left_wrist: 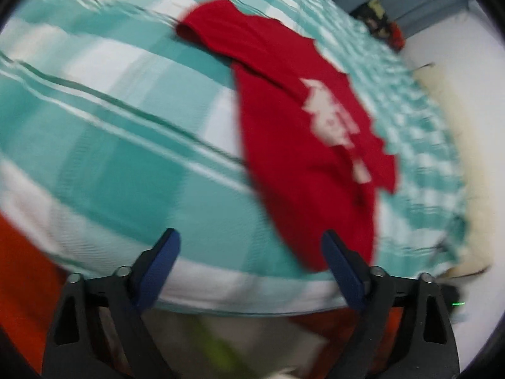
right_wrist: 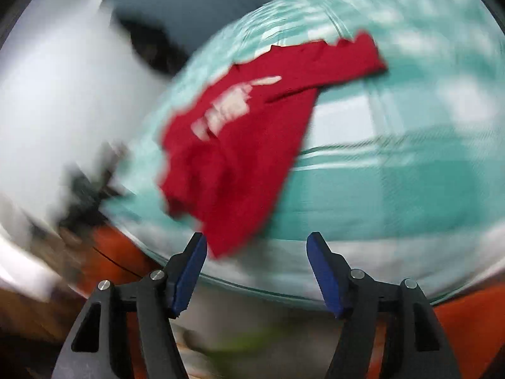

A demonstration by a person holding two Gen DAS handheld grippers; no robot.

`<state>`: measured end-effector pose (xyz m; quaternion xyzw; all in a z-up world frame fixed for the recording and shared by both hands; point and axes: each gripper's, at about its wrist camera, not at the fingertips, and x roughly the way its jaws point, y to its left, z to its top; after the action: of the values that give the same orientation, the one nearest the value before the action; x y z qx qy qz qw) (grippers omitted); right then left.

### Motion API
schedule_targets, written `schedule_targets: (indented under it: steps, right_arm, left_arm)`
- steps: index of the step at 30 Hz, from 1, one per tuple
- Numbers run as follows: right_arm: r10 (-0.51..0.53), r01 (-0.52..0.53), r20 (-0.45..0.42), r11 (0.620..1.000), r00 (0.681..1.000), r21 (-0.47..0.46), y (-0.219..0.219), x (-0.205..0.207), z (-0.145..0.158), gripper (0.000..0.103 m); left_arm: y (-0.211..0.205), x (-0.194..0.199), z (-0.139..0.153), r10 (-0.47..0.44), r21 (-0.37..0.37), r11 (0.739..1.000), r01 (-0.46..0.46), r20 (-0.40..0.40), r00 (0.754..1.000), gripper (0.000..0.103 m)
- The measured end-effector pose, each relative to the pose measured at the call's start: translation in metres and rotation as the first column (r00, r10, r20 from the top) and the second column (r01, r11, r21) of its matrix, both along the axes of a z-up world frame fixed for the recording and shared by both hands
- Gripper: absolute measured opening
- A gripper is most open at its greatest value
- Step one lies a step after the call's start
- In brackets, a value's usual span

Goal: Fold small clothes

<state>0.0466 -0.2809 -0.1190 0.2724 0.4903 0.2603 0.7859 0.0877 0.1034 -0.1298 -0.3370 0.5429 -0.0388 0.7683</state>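
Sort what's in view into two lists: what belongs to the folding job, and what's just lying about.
For the job: red shirt, lying on the teal checked cloth; left tool and right tool, both open and empty.

Lying about: dark blurred clutter at the far edge.

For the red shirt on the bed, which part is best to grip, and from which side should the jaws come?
Probably the near hem corner of the red shirt. It lies loose at the near edge of the checked teal bedsheet, just ahead of the open right gripper. Come in low from the near side, so that one jaw may slide under the free edge. The far sleeve lies flat and further away.
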Motion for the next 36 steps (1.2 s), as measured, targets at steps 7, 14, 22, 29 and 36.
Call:
schedule_targets:
  steps: [7, 14, 22, 29, 36]
  right_arm:
    - [-0.033, 0.081, -0.189, 0.964, 0.981, 0.251, 0.034, 0.015, -0.056, 0.065]
    - [0.053, -0.024, -0.12, 0.973, 0.991, 0.232, 0.042, 0.031, -0.035, 0.005]
    - [0.06, -0.074, -0.156, 0.994, 0.986, -0.086, 0.014, 0.02, -0.021, 0.005]
    - [0.039, -0.081, -0.223, 0.98, 0.974, -0.184, 0.039, 0.034, -0.054, 0.005]
    - [0.048, -0.135, -0.224, 0.911, 0.973, -0.389, 0.059, 0.04, -0.056, 0.004]
  left_arm:
    - [-0.046, 0.027, -0.028, -0.081, -0.079, 0.994, 0.076, -0.074, 0.994, 0.084]
    - [-0.053, 0.026, -0.016, -0.185, -0.047, 0.982, 0.182, -0.061, 0.981, 0.004]
    - [-0.01, -0.005, -0.014, -0.237, 0.18, 0.947, 0.266, -0.167, 0.957, 0.006]
    - [-0.014, -0.011, -0.031, -0.187, 0.179, 0.961, 0.212, -0.145, 0.972, 0.003]
    - [-0.007, -0.022, -0.034, -0.153, 0.241, 0.951, 0.194, -0.178, 0.972, 0.002]
